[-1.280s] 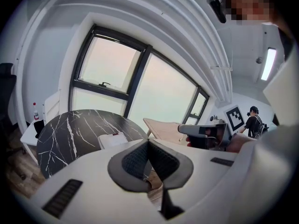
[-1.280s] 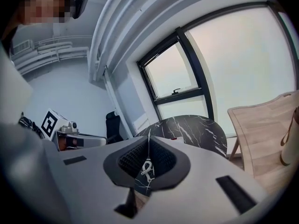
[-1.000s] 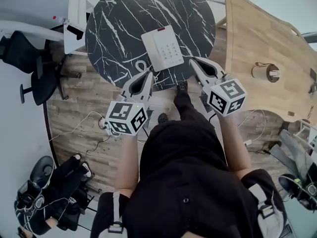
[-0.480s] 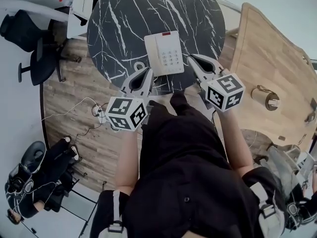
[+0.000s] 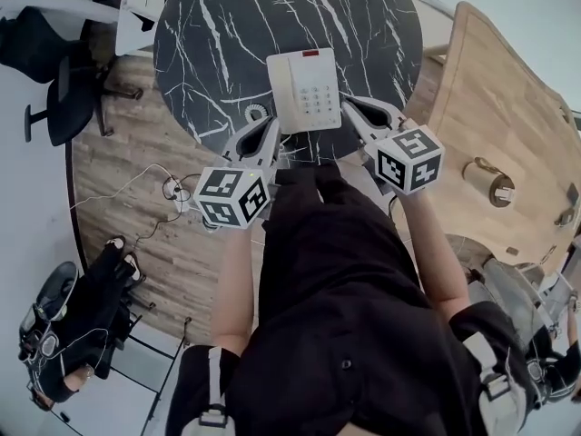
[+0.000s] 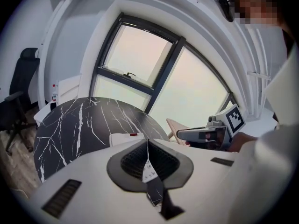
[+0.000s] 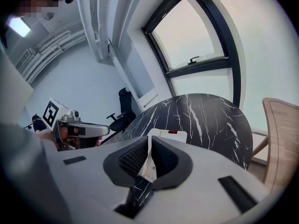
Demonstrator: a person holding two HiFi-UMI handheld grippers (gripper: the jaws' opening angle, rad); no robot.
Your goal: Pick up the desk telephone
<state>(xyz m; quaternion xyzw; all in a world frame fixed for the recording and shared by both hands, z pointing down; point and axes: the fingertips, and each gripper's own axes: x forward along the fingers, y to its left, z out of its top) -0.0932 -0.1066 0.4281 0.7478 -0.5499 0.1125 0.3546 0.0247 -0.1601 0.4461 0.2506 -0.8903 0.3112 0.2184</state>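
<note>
A white desk telephone [image 5: 303, 90] with a keypad and a red strip at its far end lies near the front edge of a round black marble table [image 5: 227, 25]. Its coiled cord [image 5: 257, 114] curls off its left side. My left gripper [image 5: 271, 124] is shut and empty, its tip just left of the phone's near corner. On the other side my right gripper [image 5: 348, 107] is shut too, with nothing in it, beside the near right corner. The phone [image 6: 124, 137] peeks over the closed jaws in the left gripper view, and in the right gripper view the phone [image 7: 169, 134] does the same.
A light wooden table [image 5: 508, 107] stands to the right with a tape roll [image 5: 490, 182] on it. Black office chairs [image 5: 54, 89] stand at the left. Cables [image 5: 154, 189] run over the wood floor below the marble table.
Both grippers have come down and forward, closer to the phone's near corners. Their jaws stayed shut. The phone has not moved on the table.
</note>
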